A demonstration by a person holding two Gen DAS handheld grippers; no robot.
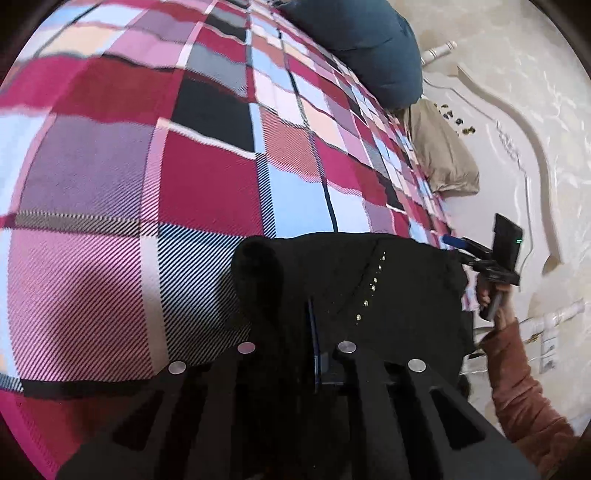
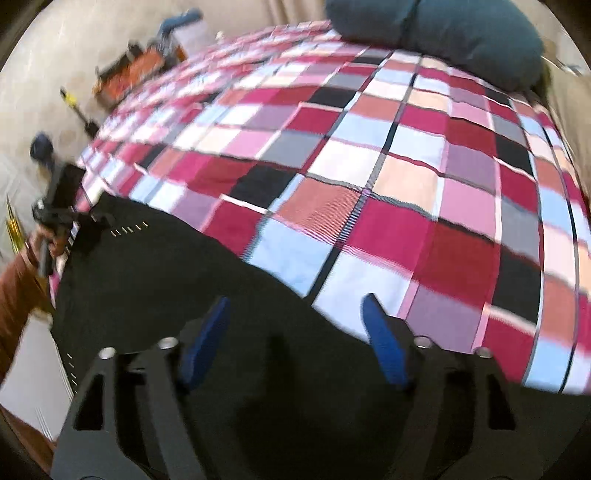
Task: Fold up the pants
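A plaid bedspread (image 2: pixel 388 155) covers the bed, a blue pillow (image 2: pixel 443 33) at its far end. Black pants (image 2: pixel 155 280) lie at the near edge. The left gripper (image 1: pixel 314 354) pinches the pants; the right gripper (image 2: pixel 295 339) hovers spread above them.

Your pants (image 2: pixel 155 280) lie on the bed (image 2: pixel 388 177) at its near edge, spread across the cover. Your left hand-held gripper (image 1: pixel 314 332) sits on the pants, jaws closed on a fold of the cloth. Your right hand-held gripper (image 2: pixel 295 332) is over the pants' near part, jaws apart, bed cover just beyond its fingertips. In the right wrist view your left hand-held gripper sits at the pants' far-left corner. A cushion (image 2: pixel 443 29) rests on the far end of the bed. A bag (image 1: pixel 439 155) lies on the floor beside the bed.
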